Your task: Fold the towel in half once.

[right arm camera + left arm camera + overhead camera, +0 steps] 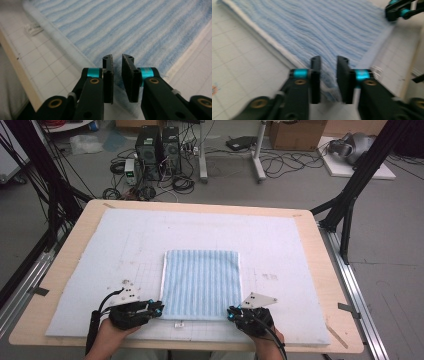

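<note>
Left gripper [159,309] and right gripper [231,313], jaws narrowly parted, straddle the striped towel's [201,282] 6 o'clock corners; pinch both evenly before lifting.

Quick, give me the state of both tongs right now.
Left tongs: jaws slightly apart over the near left corner of the striped blue towel, not clamped on it.
Right tongs: narrow gap, at the towel's near right corner, gripping nothing.

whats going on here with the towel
A person works a blue striped towel lying flat on the white mat. The left gripper and right gripper sit at its two near corners, jaws slightly apart with the towel's corner fabric between them, neither clamped and nothing lifted.
</note>
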A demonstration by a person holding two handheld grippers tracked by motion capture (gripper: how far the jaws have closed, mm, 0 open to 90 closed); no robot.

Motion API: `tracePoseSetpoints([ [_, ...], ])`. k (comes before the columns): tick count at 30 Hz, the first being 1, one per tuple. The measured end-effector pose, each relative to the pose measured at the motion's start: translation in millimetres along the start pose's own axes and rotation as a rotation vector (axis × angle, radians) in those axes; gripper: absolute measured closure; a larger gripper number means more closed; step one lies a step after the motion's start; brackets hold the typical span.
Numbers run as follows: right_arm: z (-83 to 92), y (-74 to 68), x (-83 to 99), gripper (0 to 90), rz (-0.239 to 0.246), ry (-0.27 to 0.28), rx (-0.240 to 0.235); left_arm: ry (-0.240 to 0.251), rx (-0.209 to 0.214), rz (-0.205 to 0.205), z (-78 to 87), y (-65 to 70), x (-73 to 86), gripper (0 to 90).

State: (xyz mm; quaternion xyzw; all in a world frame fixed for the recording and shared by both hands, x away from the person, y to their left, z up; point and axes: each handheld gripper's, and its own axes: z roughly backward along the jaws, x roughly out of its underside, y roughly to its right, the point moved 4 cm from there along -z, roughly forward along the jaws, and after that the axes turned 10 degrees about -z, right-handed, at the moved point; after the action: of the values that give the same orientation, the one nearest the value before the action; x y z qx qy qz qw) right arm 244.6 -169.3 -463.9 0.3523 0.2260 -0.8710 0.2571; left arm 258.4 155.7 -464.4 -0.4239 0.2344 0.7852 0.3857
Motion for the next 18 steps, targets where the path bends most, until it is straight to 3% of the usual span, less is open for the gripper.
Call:
tracePoseSetpoints([
  [3,5.6,5.0,-4.1,78.9,-0.027,0.051,-0.011,0.012,-0.019,-0.002,2.1,-4.1,-2.4,65.1],
  [8,-0.7,13.5,5.6,79.4,-0.037,-0.032,0.017,0.038,-0.043,0.022,2.7,-15.3,-8.2,63.6],
  [10,2.7,16.7,3.2,77.4,-0.040,-0.015,0.013,0.056,-0.050,0.030,2.6,-21.5,-12.9,63.7],
  [13,10.8,22.1,-4.3,73.3,-0.067,0.052,-0.007,0.075,-0.049,0.049,0.2,-32.4,-17.6,62.9],
  [18,9.9,33.7,-11.4,62.9,-0.068,0.089,0.003,0.090,-0.038,0.037,-11.0,-50.9,-25.6,64.6],
])
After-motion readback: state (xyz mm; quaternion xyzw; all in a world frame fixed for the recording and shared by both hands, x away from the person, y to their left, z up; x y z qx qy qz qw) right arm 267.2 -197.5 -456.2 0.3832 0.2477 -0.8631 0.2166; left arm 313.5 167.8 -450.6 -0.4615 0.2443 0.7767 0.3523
